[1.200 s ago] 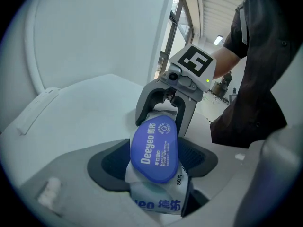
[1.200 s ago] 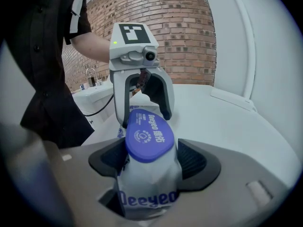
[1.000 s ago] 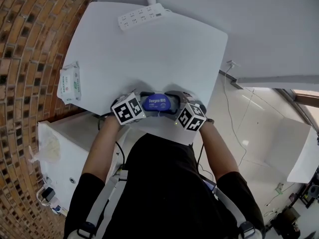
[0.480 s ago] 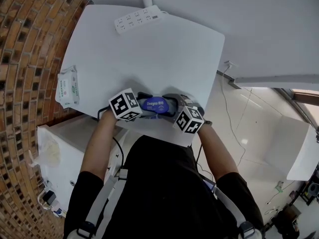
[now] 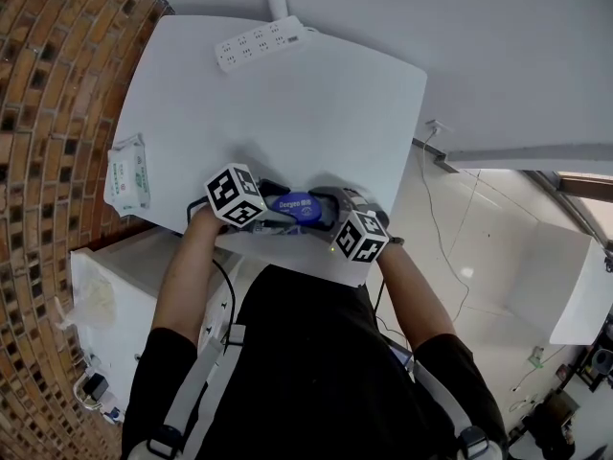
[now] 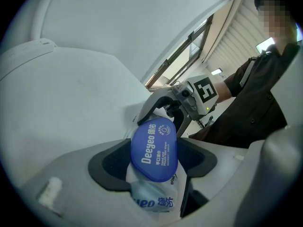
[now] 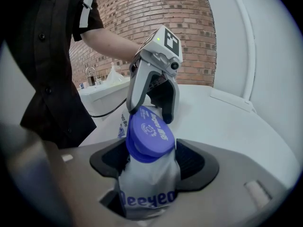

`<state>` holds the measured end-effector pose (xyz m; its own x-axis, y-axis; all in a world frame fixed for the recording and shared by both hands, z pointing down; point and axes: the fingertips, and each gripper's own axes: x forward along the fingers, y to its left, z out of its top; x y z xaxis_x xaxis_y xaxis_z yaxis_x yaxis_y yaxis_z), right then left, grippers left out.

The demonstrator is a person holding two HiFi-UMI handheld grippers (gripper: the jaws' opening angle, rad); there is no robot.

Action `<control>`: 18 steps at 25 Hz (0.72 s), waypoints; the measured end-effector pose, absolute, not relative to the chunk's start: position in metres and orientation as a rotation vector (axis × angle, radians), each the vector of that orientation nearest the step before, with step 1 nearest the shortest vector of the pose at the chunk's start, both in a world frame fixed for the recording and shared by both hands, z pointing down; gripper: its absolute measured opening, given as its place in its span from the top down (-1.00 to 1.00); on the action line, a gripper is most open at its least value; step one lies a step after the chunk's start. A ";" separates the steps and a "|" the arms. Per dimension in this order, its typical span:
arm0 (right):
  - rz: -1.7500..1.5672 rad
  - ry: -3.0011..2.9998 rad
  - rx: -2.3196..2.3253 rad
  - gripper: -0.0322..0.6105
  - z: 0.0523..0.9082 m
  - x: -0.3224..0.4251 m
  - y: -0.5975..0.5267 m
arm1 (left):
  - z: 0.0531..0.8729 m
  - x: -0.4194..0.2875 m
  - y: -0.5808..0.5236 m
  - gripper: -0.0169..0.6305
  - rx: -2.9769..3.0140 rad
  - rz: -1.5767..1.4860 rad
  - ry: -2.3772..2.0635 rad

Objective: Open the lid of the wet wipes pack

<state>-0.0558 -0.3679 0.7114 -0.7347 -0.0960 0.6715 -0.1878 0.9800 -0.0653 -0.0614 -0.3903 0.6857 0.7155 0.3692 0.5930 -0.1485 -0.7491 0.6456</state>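
Head view looks down on a white worktop (image 5: 316,103) with rounded corners. The wet wipes pack (image 5: 295,206) is held at its near edge, just in front of the person's torso, between the left tool (image 5: 275,195) and the right tool (image 5: 324,209), which meet it from opposite ends. In the right gripper view the right tool is closed on the pack's silvery body, with both dark pads pressing its sides and the blue lid (image 7: 149,135) standing out beyond them, tilted over its blue base ring. Whether the lid has come unlatched cannot be told. In the left gripper view the left tool is closed on the pack at its lid end: the lid fills the gap between the two pads and the printed film runs back between the jaws. Beyond the two tools the worktop lies bare across most of its width. A white power strip (image 5: 261,42) sits along the far edge. A second, green-and-white pack of wipes (image 5: 127,175) lies flat at the left edge, close to the brick wall (image 5: 48,84) and well apart from the tools. Past the right edge the surface drops to a pale floor (image 5: 460,228) with a thin cable on it, and a white cabinet (image 5: 110,286) stands below the near left corner.
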 end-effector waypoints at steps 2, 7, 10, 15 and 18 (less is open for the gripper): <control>0.169 -2.399 0.195 -0.06 0.711 -0.056 -0.368 | 0.684 -0.062 -0.392 -0.02 2.212 0.954 0.179; 0.179 -2.399 0.194 -0.10 0.710 -0.055 -0.368 | 0.680 -0.061 -0.393 -0.03 2.235 0.991 0.235; 0.187 -2.415 0.192 -0.15 0.709 -0.055 -0.366 | 0.674 -0.059 -0.396 -0.02 2.288 0.994 0.238; 0.196 -2.428 0.198 -0.20 0.708 -0.053 -0.366 | 0.663 -0.060 -0.411 -0.02 2.358 0.954 0.185; 0.186 -2.411 0.239 -0.22 0.709 -0.050 -0.371 | 0.656 -0.064 -0.423 -0.02 2.377 0.912 0.130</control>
